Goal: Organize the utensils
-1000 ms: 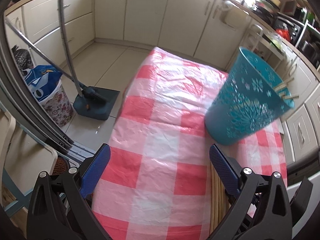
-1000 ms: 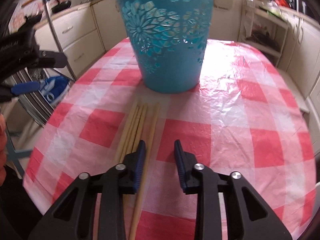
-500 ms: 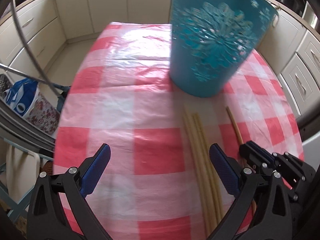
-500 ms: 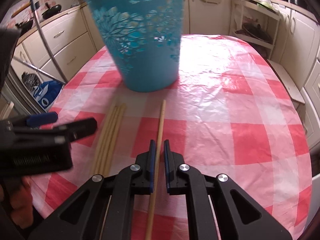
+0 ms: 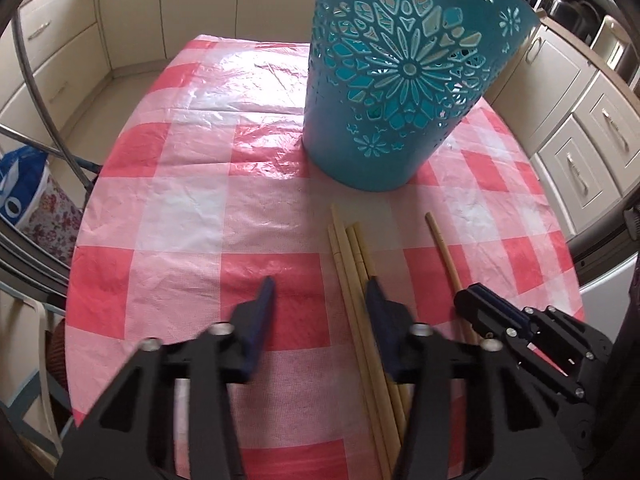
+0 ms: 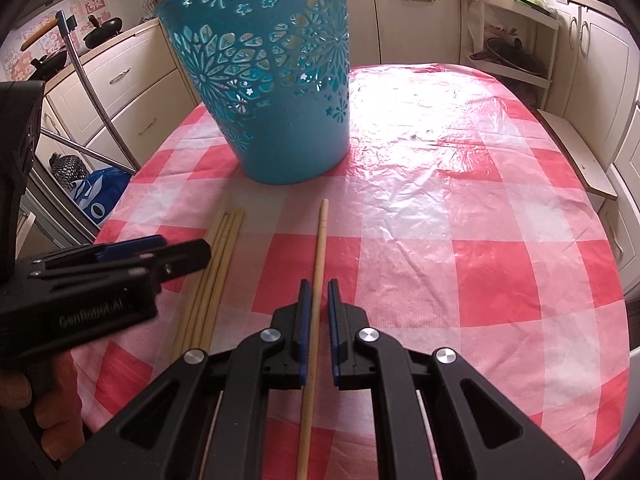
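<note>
A tall blue cut-out basket [image 5: 400,92] [image 6: 272,92] stands upright on the red-and-white checked tablecloth [image 5: 180,200]. In front of it lies a bundle of several wooden chopsticks [image 5: 352,264] [image 6: 224,248]. My left gripper [image 5: 320,296] [image 6: 172,252] is over the bundle with its jaws closing. The sticks lie between the jaws, close to the right pad, and the left pad is still apart from them. A single chopstick [image 5: 440,240] [image 6: 320,240] lies apart to the right, and my right gripper [image 6: 319,292] [image 5: 476,300] is shut on it low over the cloth.
Cream cabinets [image 5: 580,160] ring the table. To the left there is a metal tube frame [image 6: 100,96] and a blue-and-white bag [image 5: 20,184] on the floor. A white rack with a pan lid [image 6: 512,52] stands at the back right. A person's hand [image 6: 24,392] holds the left gripper.
My left gripper swung down over the chopstick bundle, then its jaws narrowed from wide open. My right gripper closed on one chopstick, which now lies apart from the bundle.
</note>
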A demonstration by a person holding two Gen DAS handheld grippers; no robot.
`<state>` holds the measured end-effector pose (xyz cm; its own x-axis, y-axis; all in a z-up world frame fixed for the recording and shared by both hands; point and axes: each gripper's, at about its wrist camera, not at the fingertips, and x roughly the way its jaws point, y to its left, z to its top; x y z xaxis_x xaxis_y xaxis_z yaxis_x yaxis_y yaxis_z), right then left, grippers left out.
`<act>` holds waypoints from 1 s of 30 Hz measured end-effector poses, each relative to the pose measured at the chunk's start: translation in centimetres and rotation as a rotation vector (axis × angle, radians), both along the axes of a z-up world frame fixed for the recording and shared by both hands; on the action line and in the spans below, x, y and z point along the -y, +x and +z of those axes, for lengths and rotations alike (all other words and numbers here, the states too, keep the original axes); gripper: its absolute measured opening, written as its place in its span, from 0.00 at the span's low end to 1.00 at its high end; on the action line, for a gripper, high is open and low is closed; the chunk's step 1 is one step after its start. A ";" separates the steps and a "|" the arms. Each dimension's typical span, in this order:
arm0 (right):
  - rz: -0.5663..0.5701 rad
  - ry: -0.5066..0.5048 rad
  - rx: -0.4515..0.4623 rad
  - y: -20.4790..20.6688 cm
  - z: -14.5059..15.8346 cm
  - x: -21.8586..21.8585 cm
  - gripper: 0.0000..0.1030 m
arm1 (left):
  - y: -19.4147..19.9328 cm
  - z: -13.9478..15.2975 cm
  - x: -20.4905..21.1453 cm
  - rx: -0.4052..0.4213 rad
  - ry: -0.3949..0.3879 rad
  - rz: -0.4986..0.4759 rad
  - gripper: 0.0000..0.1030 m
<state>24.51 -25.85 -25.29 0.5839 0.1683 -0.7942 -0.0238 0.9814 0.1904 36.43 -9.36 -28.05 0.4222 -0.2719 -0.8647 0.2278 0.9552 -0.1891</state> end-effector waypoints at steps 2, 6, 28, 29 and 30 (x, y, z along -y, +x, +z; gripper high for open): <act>0.000 0.000 0.000 0.0 0.0 0.0 0.09 | 0.1 0.0 0.0 -0.008 -0.013 -0.006 0.22; -0.001 0.001 0.000 0.0 0.0 0.0 0.09 | 0.1 -0.3 0.4 -0.015 -0.016 -0.027 0.13; -0.017 0.010 0.000 0.5 0.0 0.2 0.11 | 0.5 -0.2 0.0 -0.021 0.034 -0.029 0.08; -0.017 0.008 0.000 0.7 0.0 0.2 0.11 | 0.5 -0.2 0.0 -0.020 0.036 -0.028 0.08; -0.018 0.007 0.001 0.9 0.0 0.2 0.11 | 0.6 -0.2 0.1 -0.016 0.039 -0.026 0.08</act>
